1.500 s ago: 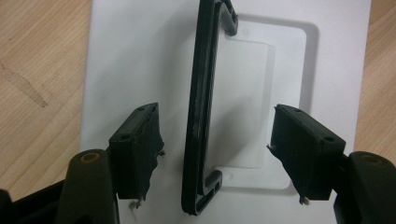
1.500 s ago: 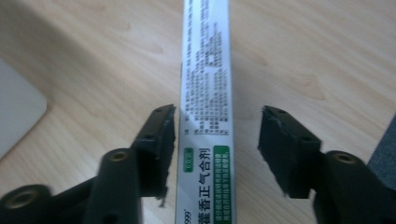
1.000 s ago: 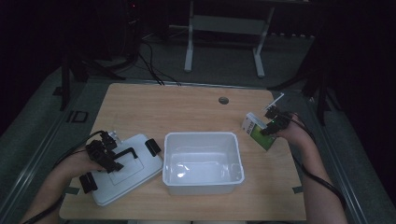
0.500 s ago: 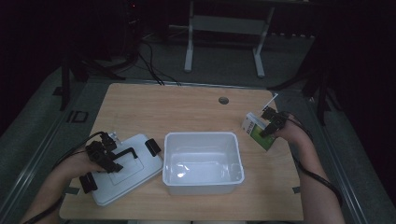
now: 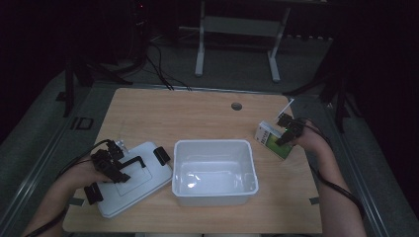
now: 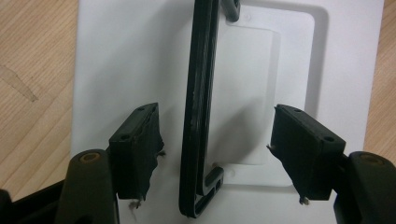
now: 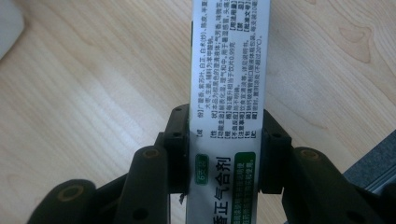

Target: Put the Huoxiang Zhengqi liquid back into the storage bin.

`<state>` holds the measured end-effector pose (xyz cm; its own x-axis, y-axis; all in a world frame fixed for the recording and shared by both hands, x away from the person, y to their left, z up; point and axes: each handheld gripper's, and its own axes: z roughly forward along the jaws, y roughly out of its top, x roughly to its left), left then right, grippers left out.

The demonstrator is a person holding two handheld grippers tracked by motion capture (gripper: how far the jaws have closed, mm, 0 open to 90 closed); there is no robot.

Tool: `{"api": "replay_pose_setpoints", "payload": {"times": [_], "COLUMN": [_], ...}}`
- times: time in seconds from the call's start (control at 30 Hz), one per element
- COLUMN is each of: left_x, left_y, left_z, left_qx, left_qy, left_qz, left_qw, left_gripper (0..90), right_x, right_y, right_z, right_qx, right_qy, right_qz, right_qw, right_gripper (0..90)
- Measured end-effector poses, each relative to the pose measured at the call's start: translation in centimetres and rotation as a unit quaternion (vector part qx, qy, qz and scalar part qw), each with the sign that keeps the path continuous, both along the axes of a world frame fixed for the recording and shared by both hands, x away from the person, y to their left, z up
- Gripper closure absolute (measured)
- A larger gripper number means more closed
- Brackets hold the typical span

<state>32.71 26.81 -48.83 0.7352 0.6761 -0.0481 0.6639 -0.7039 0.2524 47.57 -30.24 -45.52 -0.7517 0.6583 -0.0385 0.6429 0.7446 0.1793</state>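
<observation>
Though small, box [image 7: 229, 93] print: "正气合剂"

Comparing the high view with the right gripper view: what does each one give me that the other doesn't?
High view alone: the white bin mid-table, the lid beside it with the left gripper over its black handle, and both forearms. Right gripper view alone: the printed text on the box, and the pads pressing its two sides after the jaws have just been closing. Both share: the right gripper, the box and the wooden table.
</observation>
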Motion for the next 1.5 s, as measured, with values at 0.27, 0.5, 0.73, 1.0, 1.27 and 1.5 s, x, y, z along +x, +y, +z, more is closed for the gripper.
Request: {"api": "replay_pose_setpoints", "payload": {"times": [0.27, 0.5, 0.73, 1.0, 1.27, 1.5], "left_x": [-0.1, 0.0, -0.2, -0.2, -0.3, -0.4], "left_y": [-0.1, -0.3, -0.3, -0.5, -0.8, -0.7], "left_z": [0.1, 0.1, 0.1, 0.7, 0.9, 1.1], "left_qx": [0.000, 0.002, 0.006, 0.009, 0.010, 0.012], "left_qy": [-0.002, -0.001, 0.001, -0.004, -0.006, -0.006], "left_qz": [0.000, -0.003, -0.004, -0.006, -0.011, -0.010], "left_qw": [1.0000, 1.0000, 1.0000, 0.9999, 0.9999, 0.9999], "left_gripper": [33.4, 33.4, 33.4, 33.4, 33.4, 33.4], "right_x": [-1.2, -2.4, -4.3, -6.3, -8.8, -10.3], "right_y": [-0.2, -0.3, 0.1, 1.3, 3.5, 5.5], "right_z": [1.9, 3.1, 6.0, 9.6, 12.3, 13.7], "right_qx": [0.002, -0.005, 0.001, 0.006, 0.034, 0.054], "right_qy": [-0.009, -0.003, -0.024, -0.043, -0.057, -0.062], "right_qz": [0.028, 0.056, 0.085, 0.103, 0.155, 0.195], "right_qw": [0.9996, 0.9984, 0.9961, 0.9938, 0.9856, 0.9773], "right_gripper": [63.6, 63.8, 63.8, 63.9, 63.8, 63.8]}}
